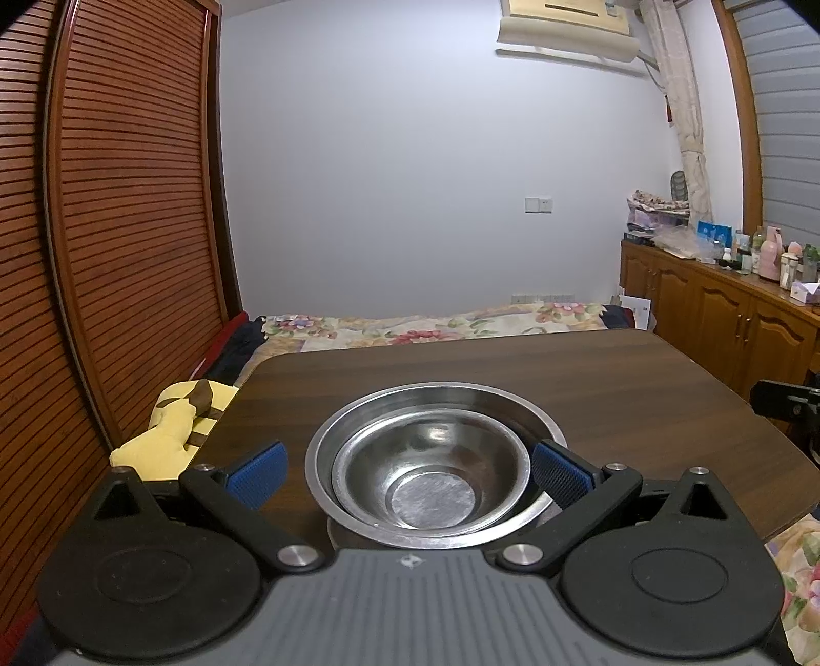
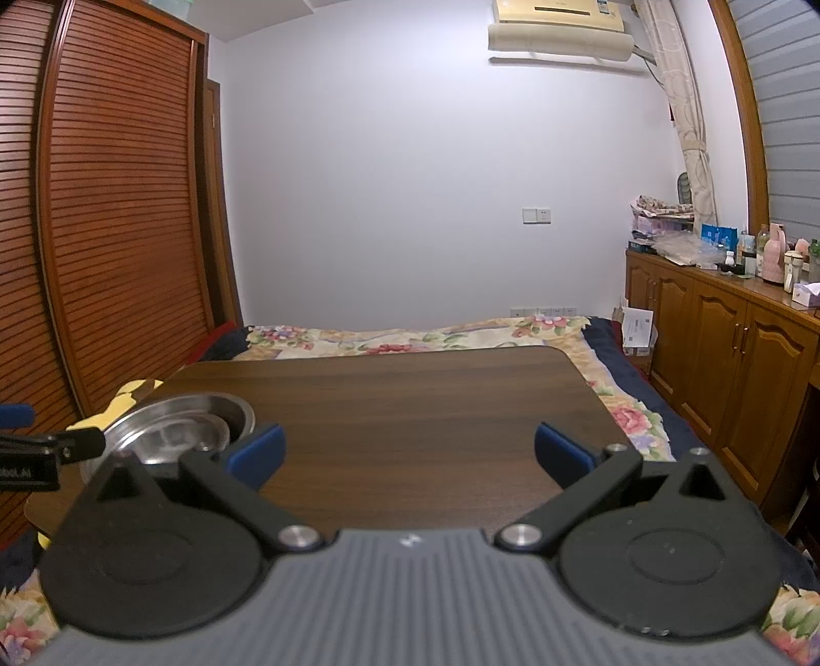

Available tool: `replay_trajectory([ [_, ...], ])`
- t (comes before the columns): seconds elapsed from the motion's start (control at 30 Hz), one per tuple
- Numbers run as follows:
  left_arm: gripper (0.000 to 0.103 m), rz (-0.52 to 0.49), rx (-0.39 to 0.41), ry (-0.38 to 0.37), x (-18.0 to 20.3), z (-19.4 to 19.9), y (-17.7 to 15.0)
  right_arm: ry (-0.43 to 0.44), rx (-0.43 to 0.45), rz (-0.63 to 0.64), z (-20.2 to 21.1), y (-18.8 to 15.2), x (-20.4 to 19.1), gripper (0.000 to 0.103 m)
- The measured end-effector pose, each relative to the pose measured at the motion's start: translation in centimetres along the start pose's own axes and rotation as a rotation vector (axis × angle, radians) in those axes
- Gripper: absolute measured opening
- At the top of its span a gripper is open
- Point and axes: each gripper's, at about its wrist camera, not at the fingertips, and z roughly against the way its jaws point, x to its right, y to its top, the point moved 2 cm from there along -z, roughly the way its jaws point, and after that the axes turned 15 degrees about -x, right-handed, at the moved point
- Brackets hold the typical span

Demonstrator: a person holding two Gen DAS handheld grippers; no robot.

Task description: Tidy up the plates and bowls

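Over on the left, the left tongs point(image 1: 407, 469) are hovering wide open around a nested pair of steel dishes, their blue pads sitting either side of the rims and gripping nothing. The small bowl point(image 1: 429, 475) is already resting inside the larger bowl point(image 1: 435, 410), slightly toward the near side, and that stack is sitting at the near left of the worktop point(image 1: 589, 379). Judging by this, the nesting is looking done, or nearly so; no plates or other dishes are showing anywhere in either view, so what is left may only be a final nudge or carrying the stack off, though I cannot tell. Moving right, the right tongs point(image 2: 407, 453) are likewise spread wide and holding nothing, hanging over bare dark wood. In the right wrist view the stack point(image 2: 182, 425) is lying off to the left, partly hidden behind the tool. The worktop is looking smooth, dark and wood-grained, standing across a bed with a floral quilt point(image 2: 410, 333). A slatted wardrobe point(image 2: 118, 205) is filling the left wall, an air conditioner point(image 2: 558, 30) is hanging high, and cluttered wooden cabinets point(image 2: 717, 338) are lining the right.
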Motion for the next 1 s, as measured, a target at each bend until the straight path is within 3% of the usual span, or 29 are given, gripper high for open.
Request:
replay_trajectory([
  [1.0, 0.103, 0.0, 0.002, -0.002, 0.1, 0.21, -0.02, -0.003, -0.003, -0.001, -0.1, 0.18, 0.08, 0.103],
])
